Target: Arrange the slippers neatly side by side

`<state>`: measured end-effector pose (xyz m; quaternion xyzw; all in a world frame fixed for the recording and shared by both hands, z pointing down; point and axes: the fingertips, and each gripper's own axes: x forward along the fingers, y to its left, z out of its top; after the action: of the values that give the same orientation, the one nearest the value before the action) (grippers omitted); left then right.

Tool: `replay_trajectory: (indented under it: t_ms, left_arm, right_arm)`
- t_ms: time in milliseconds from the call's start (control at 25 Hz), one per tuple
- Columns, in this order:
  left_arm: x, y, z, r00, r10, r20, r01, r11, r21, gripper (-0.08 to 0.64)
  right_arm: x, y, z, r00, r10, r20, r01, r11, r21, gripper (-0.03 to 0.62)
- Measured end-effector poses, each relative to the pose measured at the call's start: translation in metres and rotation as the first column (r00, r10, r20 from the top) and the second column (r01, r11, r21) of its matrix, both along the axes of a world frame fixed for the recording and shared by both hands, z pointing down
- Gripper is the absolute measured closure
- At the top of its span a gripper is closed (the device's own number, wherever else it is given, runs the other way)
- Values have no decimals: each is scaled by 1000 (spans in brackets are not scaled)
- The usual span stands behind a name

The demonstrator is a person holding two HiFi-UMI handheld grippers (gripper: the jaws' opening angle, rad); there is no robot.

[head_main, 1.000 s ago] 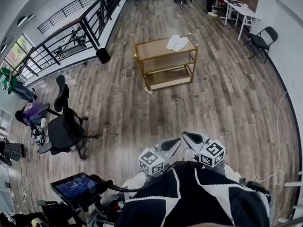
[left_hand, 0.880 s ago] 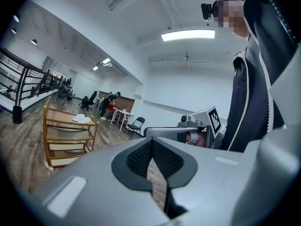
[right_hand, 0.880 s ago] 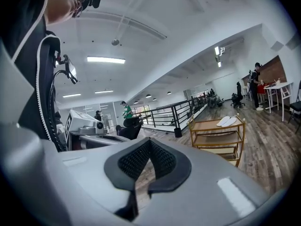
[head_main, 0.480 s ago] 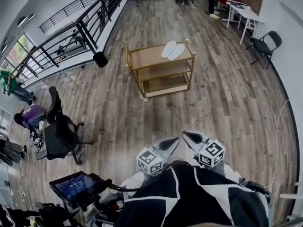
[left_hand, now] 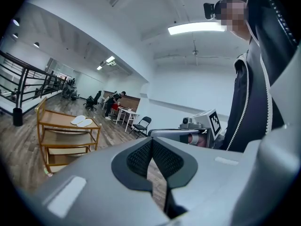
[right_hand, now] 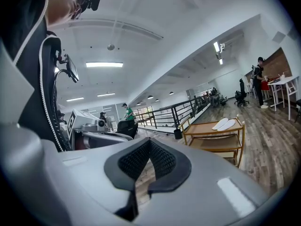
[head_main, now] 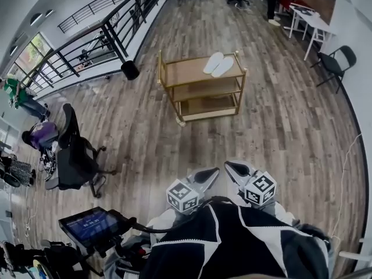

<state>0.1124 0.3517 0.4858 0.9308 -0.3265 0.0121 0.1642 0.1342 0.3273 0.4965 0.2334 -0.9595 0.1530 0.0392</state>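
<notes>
no words, numbers or brands could be read. the left cube (head_main: pixel 185 196) and right cube (head_main: pixel 260 189) bore only black-and-white square marker patterns. the screen (head_main: pixel 90 226) glowed blue, with print too small to make out.

- The left claw (left_hand: pixel 151 147) is sitting closed, its mesh pads meeting with nothing between them.
- Two white slippers (left_hand: pixel 81 121) are lying side by side on a gold cart's (left_hand: pixel 70 127) top shelf, well ahead and left of the claw.
</notes>
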Motion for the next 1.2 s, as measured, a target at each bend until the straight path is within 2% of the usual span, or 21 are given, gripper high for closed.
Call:
replay_trajectory:
  t_ms: [240,440,640,800,1200]
  left_arm:
    - [-13,-19,-2,999,-35,0,35,999,13,546]
    - [-18,-43,0,1000,-3,-7,3,1000,16,546]
    - [-46,-92,-1,1000,9,-20,-9,1000,9,546]
    - [-49,-100,-4,1000,22,-14,-22,1000,12,546]
    - [-119,-184,-5,997,71,-30,-71,997,-5,546]
  right_arm:
    - [-15,-11,-1,999,-39,11,39,999,3,588]
    - [-23,-32,1,1000,-28,-6,28,1000,-4,588]
    - [-46,-80,3,1000,-6,-26,6,1000,-3,588]
    - [-51,-87,0,1000,-11,-18,11,1000,4,588]
    - [-120,-166,2,999,39,-19,-39,999,-7,588]
